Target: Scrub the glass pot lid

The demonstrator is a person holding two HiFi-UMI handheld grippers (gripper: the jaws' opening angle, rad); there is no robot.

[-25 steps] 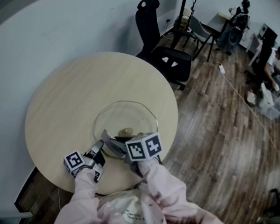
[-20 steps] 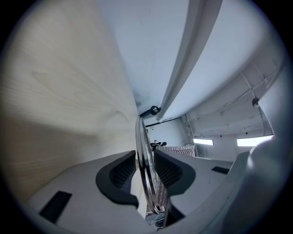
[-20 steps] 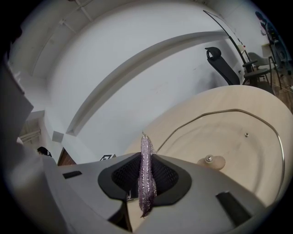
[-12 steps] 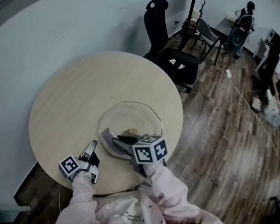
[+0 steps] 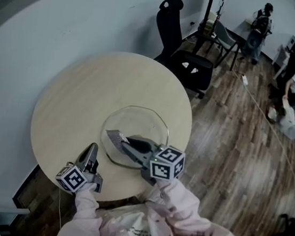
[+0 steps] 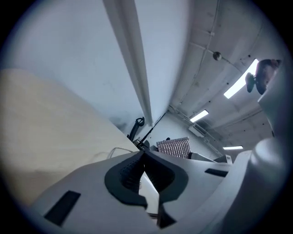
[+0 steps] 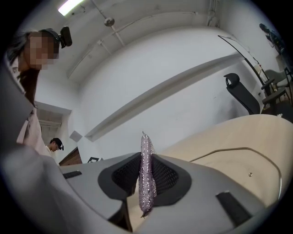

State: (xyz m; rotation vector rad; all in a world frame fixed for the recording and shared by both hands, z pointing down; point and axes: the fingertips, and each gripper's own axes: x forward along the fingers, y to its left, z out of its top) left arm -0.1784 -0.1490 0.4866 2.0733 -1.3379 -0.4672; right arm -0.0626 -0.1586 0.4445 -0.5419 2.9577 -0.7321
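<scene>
The glass pot lid (image 5: 139, 120) lies flat on the round wooden table (image 5: 81, 90), toward its near right side. Its rim (image 7: 249, 153) also shows in the right gripper view. My right gripper (image 5: 129, 142) hovers over the lid's near part, shut on a silvery scrub cloth (image 5: 114, 137) that sticks out past the jaws. The cloth (image 7: 147, 180) stands edgewise between the pads. My left gripper (image 5: 91, 150) is left of the lid and apart from it. Its jaws have just been closing and now meet with nothing between them (image 6: 142, 157). The right gripper hides the lid's knob.
A black office chair (image 5: 181, 46) stands behind the table. People and desks (image 5: 292, 63) are at the far right on the wooden floor (image 5: 230, 147). A pale wall (image 5: 42, 14) curves round the table's left side. The table's near edge (image 5: 110, 197) lies just below both grippers.
Both grippers have risen. The left one has drawn away from the lid's near rim to the left and shut. The right one has lifted the cloth off the lid.
</scene>
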